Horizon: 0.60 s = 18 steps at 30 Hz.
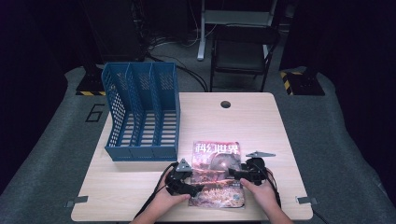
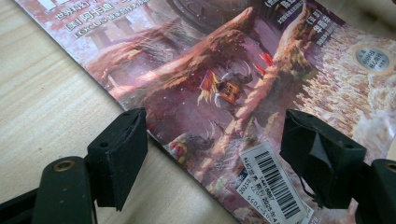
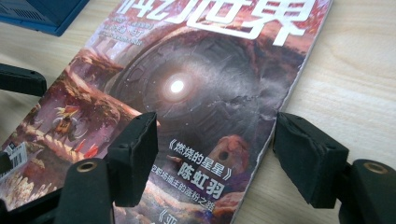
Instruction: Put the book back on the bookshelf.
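Magazine [image 1: 216,173], thin, glossy, lying flat and closed on tabletop [image 1: 261,126], front cover up. Cover art reddish-brown, dark round shape with bright glow at centre, large white Chinese title across top, smaller white lines lower down. White barcode sticker [image 2: 273,182] near bottom corner. Placed near front edge of tabletop, just right of blue file rack [image 1: 142,112], title end pointing away.

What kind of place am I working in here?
Likely a lab or recording workspace, not a home: a small wooden table on grey floor padding, a blue file rack beside a magazine, a folding chair and cables behind.
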Each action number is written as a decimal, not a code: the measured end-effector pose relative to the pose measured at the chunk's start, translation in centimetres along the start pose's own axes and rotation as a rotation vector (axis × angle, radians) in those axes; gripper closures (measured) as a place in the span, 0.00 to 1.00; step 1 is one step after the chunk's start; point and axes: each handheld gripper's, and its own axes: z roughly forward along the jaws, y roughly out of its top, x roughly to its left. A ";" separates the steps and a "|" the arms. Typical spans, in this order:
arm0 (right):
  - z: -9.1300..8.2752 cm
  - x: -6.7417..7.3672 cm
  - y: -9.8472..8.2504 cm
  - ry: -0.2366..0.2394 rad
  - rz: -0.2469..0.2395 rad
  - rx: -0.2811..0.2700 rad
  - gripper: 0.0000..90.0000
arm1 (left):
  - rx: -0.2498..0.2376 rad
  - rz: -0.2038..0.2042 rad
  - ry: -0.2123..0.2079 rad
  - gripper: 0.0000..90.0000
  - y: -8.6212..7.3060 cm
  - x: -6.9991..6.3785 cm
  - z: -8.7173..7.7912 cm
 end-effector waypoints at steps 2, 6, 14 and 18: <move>0.0 0.0 0.0 -0.002 -0.008 -0.005 0.34 | 0.008 0.019 0.011 0.25 0.0 0.0 0.0; 0.0 0.0 -0.1 0.001 0.015 -0.006 0.33 | 0.016 0.012 0.019 0.26 0.1 -0.1 0.0; -0.4 0.0 -0.2 -0.014 0.059 0.003 0.35 | 0.025 0.043 0.037 0.32 0.1 -1.0 0.1; -0.4 -0.1 -0.2 -0.024 0.062 -0.003 0.35 | 0.029 0.062 0.029 0.30 0.0 -1.2 0.2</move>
